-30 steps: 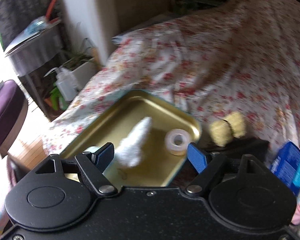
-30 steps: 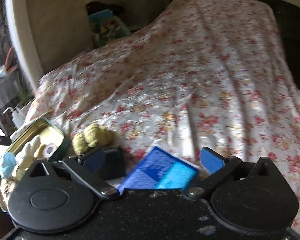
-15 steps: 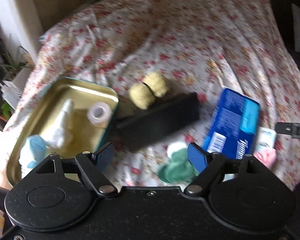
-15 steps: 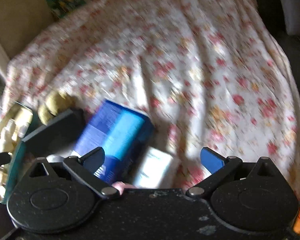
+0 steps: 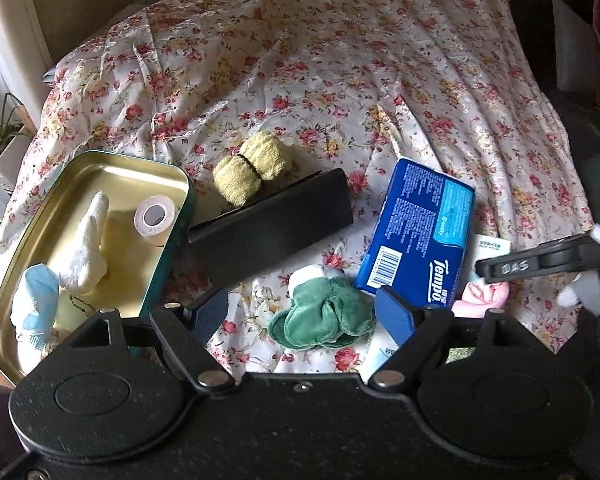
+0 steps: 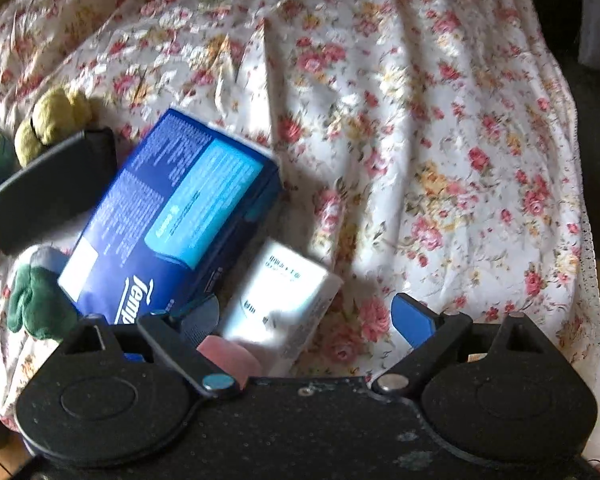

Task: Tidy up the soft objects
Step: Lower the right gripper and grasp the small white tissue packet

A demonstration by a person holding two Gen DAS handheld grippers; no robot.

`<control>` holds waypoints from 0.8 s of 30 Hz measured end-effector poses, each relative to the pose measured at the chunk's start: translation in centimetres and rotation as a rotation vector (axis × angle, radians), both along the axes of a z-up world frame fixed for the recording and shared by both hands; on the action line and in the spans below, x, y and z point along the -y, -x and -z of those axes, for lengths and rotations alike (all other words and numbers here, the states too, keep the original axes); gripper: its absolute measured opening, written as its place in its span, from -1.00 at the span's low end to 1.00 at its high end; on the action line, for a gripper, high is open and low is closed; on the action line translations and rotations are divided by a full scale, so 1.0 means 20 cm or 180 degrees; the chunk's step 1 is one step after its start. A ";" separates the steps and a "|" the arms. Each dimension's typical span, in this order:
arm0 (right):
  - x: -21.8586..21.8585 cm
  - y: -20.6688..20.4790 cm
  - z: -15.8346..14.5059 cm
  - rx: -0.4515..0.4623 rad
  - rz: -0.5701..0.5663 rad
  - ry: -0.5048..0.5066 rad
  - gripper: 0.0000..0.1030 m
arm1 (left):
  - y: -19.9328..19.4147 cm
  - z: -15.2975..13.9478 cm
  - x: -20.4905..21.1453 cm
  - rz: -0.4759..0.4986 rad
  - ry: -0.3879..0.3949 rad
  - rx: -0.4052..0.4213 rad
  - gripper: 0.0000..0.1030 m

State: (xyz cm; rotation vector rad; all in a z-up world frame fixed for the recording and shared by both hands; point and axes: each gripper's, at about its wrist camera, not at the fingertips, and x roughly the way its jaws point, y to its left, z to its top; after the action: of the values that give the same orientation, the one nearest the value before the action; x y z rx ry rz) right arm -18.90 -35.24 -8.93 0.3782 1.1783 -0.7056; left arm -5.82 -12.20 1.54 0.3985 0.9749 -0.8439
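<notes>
My left gripper (image 5: 301, 312) stands open over the flowered bedspread, with a green plush cloth (image 5: 323, 312) lying between its fingers, untouched. A yellow rolled towel (image 5: 252, 166) lies behind a black case (image 5: 272, 220). The gold tin (image 5: 168, 168) at the left holds a white rolled cloth (image 5: 90, 240), a tape roll (image 5: 155, 220) and a pale blue cloth (image 5: 36, 296). My right gripper (image 6: 307, 318) points down with its jaws closing around a white tissue pack (image 6: 284, 296); the pads are not pressing on it. A pink cloth (image 6: 228, 354) lies just under its left finger.
A blue Tempo tissue pack (image 5: 419, 236) lies between the black case and the white pack. The bedspread (image 6: 419, 140) stretches away behind. Plants and a white wall are off the bed's left edge; dark furniture is at the right.
The left view has swung from the tin to the right, over the green plush. The right gripper has tipped down and sunk over the white pack, and its jaws have narrowed a little.
</notes>
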 end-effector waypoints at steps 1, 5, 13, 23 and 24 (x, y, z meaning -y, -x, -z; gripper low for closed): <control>-0.01 -0.01 0.02 -0.0056 -0.0027 0.0000 0.81 | 0.00 0.00 0.00 0.0010 0.0011 0.0011 0.51; 0.00 -0.07 0.10 -0.0281 -0.0075 -0.0065 0.73 | 0.02 -0.02 -0.01 0.0042 0.0047 0.0038 0.51; 0.08 -0.11 0.09 -0.0475 -0.0088 0.0309 0.74 | 0.03 -0.04 -0.01 0.0084 0.0100 0.0053 0.51; 0.19 0.00 -0.04 -0.0306 0.0086 0.0502 0.68 | 0.05 -0.02 0.01 0.0145 0.0044 0.0034 0.51; 0.17 0.00 -0.05 -0.0307 -0.0016 0.0467 0.68 | 0.05 -0.01 0.02 0.0153 0.0037 0.0027 0.51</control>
State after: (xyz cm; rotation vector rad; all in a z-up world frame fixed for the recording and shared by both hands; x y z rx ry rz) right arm -18.92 -38.69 -7.89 0.2203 1.2095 -0.8079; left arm -6.82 -12.52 1.83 0.4167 0.9553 -0.8903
